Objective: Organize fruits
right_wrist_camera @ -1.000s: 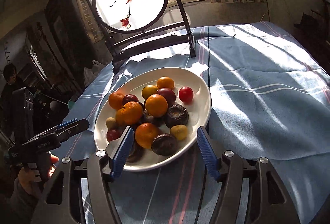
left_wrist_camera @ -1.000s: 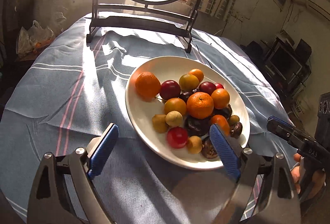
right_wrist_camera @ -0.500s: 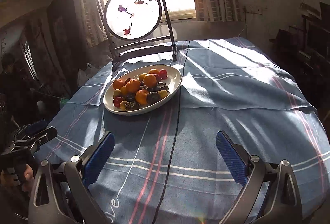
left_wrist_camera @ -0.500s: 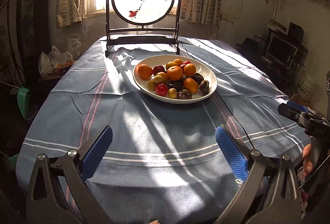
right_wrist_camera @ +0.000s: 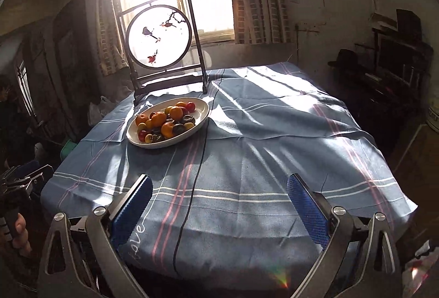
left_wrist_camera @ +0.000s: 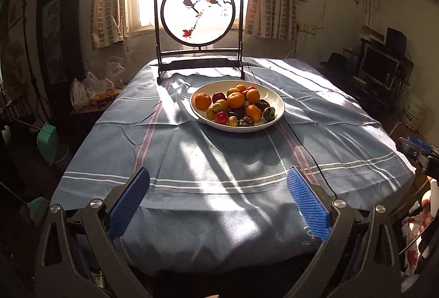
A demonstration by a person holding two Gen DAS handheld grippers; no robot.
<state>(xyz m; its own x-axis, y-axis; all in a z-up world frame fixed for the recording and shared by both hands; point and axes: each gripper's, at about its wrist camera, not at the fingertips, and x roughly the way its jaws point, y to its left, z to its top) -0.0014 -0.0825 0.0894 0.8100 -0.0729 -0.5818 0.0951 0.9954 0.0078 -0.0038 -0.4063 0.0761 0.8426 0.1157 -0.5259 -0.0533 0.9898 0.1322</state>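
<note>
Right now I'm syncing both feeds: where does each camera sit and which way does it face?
Left wrist: on the left gripper, at the table's near edge, facing the fruit plate; right gripper at right.
Right wrist: on the right gripper, further right, same heading; left gripper at left.
Shared: plate, round screen, striped cloth.
</note>
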